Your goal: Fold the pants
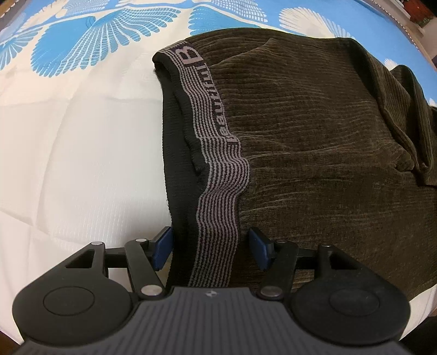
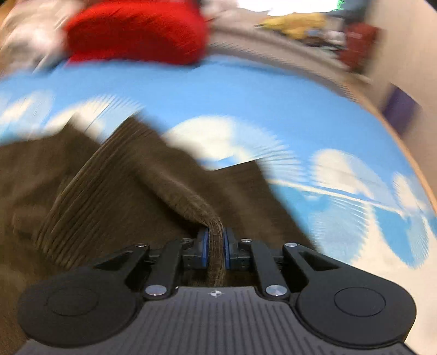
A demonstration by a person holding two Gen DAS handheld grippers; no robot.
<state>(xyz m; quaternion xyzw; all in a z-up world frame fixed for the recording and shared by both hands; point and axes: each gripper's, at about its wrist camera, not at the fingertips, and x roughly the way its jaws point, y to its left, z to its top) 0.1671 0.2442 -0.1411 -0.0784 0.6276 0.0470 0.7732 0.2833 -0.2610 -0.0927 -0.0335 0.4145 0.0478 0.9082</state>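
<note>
Dark brown ribbed pants [image 1: 314, 142] lie on a bed with a white and blue patterned cover [image 1: 82, 136]. Their striped grey-and-black waistband [image 1: 218, 177] runs from the far middle toward me. My left gripper [image 1: 209, 247] is open, its blue pads [image 1: 162, 247] on either side of the waistband's near end, not closed on it. In the blurred right wrist view, my right gripper [image 2: 215, 247] is shut on a fold of the brown pants fabric [image 2: 153, 174], which rises in a ridge from the pads.
A red bundle of cloth [image 2: 136, 30] lies at the far side of the bed. The bed's wooden edge [image 2: 404, 153] curves at the right, with cluttered items [image 2: 300, 24] beyond it. The blue cover [image 2: 245, 90] stretches past the pants.
</note>
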